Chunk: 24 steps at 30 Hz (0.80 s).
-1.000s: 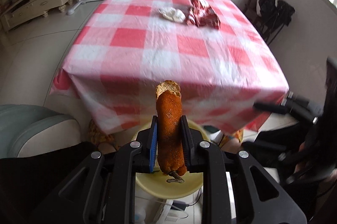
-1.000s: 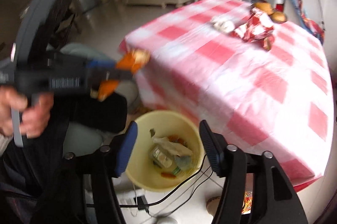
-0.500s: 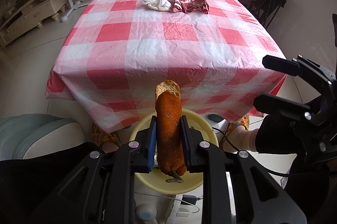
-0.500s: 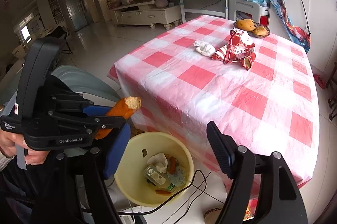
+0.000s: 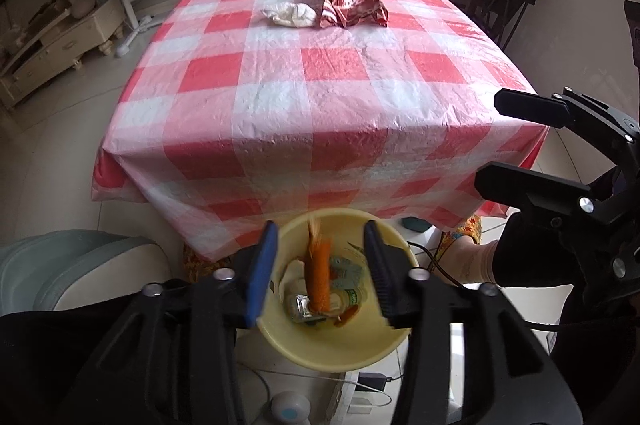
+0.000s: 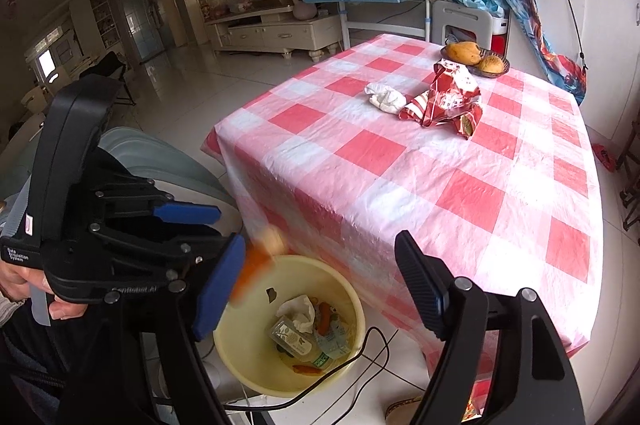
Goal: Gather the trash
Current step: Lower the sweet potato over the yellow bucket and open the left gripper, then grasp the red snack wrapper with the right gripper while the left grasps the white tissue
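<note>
- The left gripper (image 5: pixel 320 267) is held above the yellow bin (image 5: pixel 340 349); its jaws stand wide apart and grip nothing.
- An orange peel (image 5: pixel 318 279), blurred by motion, is in the air between the spread jaws, over the mouth of the bin and clear of both fingers.
- In the right wrist view the same peel (image 6: pixel 256 265) appears as an orange smear just above the rim of the bin (image 6: pixel 248 377), beside the left gripper (image 6: pixel 200 225).
- The right gripper (image 6: pixel 320 285) is also spread wide with nothing between its fingers. It is positioned over the bin, next to the edge of the table (image 6: pixel 500 217).
- The bin stands on the floor at the near edge of the table and contains a plastic bottle (image 6: pixel 294 335), crumpled paper and other scraps.
- On the checked tablecloth, well apart from the bin, lie a white tissue wad (image 5: pixel 290 15) and a red wrapper (image 5: pixel 352 3), close beside each other.
- A dish of fruit (image 6: pixel 476 57) sits at the far end of the table.
</note>
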Available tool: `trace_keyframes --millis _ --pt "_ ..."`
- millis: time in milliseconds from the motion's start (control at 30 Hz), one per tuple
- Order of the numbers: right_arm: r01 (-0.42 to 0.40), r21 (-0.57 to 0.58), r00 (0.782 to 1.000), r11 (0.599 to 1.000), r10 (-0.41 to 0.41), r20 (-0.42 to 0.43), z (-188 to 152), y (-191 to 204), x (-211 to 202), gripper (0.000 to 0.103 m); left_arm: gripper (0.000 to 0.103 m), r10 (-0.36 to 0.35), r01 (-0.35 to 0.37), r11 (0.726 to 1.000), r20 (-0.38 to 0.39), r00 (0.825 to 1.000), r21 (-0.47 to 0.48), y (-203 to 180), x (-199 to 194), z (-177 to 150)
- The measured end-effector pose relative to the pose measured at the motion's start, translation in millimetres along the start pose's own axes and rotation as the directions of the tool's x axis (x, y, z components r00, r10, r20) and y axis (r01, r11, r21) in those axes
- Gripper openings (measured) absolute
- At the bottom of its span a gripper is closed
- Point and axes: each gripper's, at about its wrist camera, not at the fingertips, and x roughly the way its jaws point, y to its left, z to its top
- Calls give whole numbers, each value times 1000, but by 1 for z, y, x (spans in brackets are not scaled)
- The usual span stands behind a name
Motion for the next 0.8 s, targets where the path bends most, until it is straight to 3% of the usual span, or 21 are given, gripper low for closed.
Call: trace_keyframes --millis 167,333,567,800 --pt "23 8 1000 1000 -23 19 2 -3 -2 76 56 7 -6 1000 38 999 -29 4 -6 4" --pt "57 75 997 996 -61 55 18 -23 -4 80 59 -3 13 995 100 995 -95 17 -14 28" --pt "110 171 990 979 -123 63 67 -76 25 80 61 38 -27 995 125 991 -95 34 6 103" --pt "182 267 982 946 -191 8 104 -137 84 80 62 39 -29 990 68 997 -140 63 63 172"
